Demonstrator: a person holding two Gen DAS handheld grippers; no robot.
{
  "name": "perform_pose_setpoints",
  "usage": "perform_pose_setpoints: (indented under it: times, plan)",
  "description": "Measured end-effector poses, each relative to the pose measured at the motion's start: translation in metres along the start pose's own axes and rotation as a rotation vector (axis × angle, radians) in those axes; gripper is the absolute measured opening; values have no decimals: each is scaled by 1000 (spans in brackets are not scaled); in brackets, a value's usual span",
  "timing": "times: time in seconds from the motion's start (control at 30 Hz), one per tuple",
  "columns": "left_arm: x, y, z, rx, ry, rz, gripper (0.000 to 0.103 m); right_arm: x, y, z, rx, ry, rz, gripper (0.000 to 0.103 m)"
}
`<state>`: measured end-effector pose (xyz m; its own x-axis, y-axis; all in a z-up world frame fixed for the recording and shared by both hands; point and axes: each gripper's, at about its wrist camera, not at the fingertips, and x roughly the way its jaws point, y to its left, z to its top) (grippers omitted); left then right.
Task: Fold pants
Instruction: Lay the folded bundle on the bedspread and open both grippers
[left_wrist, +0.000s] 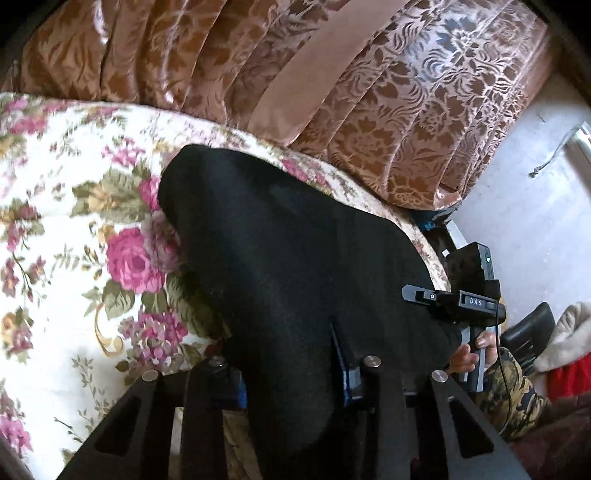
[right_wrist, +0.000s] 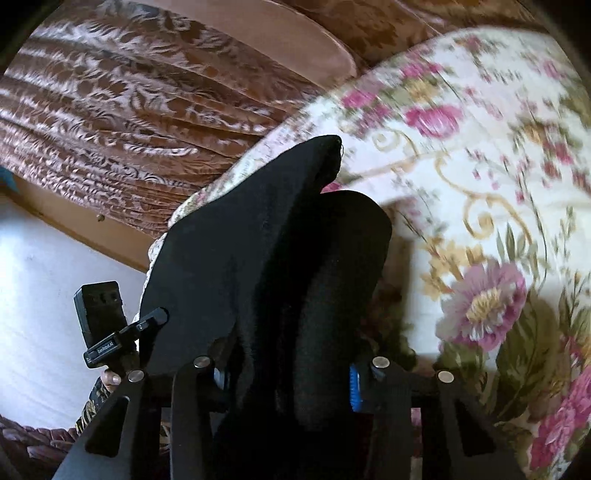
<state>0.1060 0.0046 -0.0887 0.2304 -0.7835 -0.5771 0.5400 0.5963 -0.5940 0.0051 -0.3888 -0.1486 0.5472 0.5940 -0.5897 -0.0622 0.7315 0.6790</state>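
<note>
From the left wrist view, the left hand-held gripper (left_wrist: 291, 384) is clamped on the black pants (left_wrist: 280, 251), lifted over the flowered bed (left_wrist: 74, 206); keep the edge taut. From the right wrist view, the right hand-held gripper (right_wrist: 284, 380) likewise grips bunched cloth; lower both level, I'd say.

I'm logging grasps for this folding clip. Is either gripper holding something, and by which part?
Both hold the black pants. The left gripper and the right gripper each pinch an edge of the cloth; which part of the pants cannot be told.
</note>
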Motion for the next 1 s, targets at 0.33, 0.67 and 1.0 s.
perform_pose_setpoints:
  times: [0.33,0.67,1.0]
  plan:
    - [-28,9,79,32,-93,91,34,27,44,76,-118,-45,37,43]
    - [17,71,126,-37,-7,196,36,93,28,153,-86,-2,12,43]
    - [35,91,111,-76,-17,259,49,132,-27,141,22,40,20,47]
